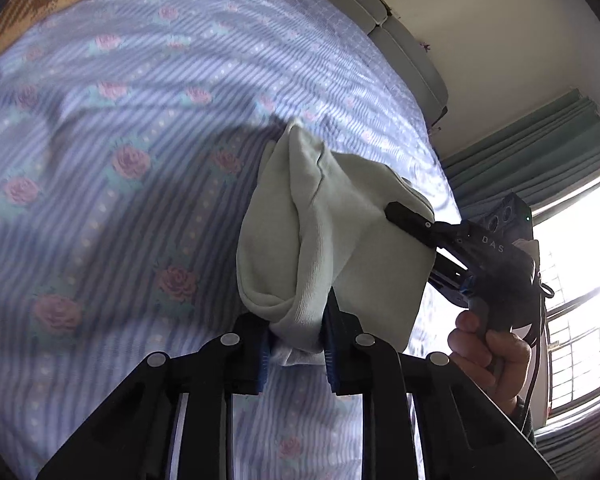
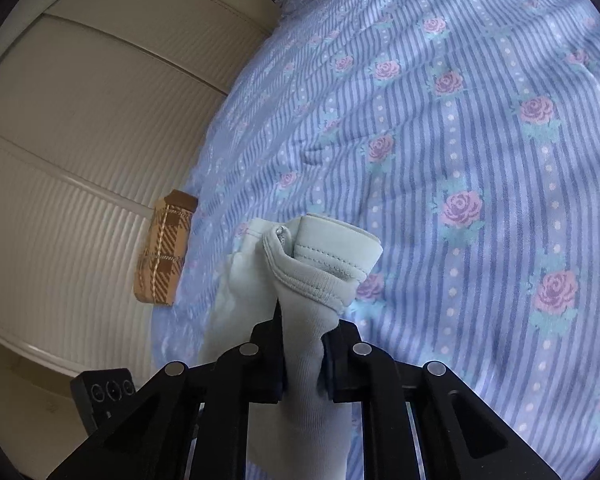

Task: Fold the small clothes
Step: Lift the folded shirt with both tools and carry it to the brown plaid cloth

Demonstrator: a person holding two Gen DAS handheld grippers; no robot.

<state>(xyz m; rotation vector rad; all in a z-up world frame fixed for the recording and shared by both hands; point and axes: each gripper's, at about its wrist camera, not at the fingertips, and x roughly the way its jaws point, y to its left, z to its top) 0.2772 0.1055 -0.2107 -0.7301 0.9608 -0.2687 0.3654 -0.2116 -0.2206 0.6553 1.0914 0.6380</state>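
So there's exactly one piece of clothing in play here, a small pale mint-green garment (image 1: 320, 240), and it's up in the air over the bed rather than lying on it, held by both grippers at once. The left gripper (image 1: 296, 344) has its jaws clamped on a bunched-up bottom edge of the fabric, with a wad of it squeezed between the blue-padded fingers (image 1: 332, 356). The right gripper (image 2: 302, 354) is doing the same on its end, jaws pressed tight on a twisted neck of cloth, and above that pinch you can see a stitched hem or cuff curling over. In the left wrist view the right gripper also shows from the outside (image 1: 410, 222), one black fingertip lying against the cloth, and the person's hand (image 1: 488, 352) is wrapped around its handle. Under everything is one bedsheet (image 2: 480, 140), blue and white stripes with pink roses, a bit wrinkled. There's one brown-and-cream plaid pillow (image 2: 162, 252) sitting at the edge of the bed against a cream ribbed wall panel (image 2: 80, 140). No boxes, baskets or drawers anywhere that I can spot, so nothing is sitting inside anything. Off to the side in the left view there's a green curtain (image 1: 540, 148) and one bright window (image 1: 580, 300) with bars.
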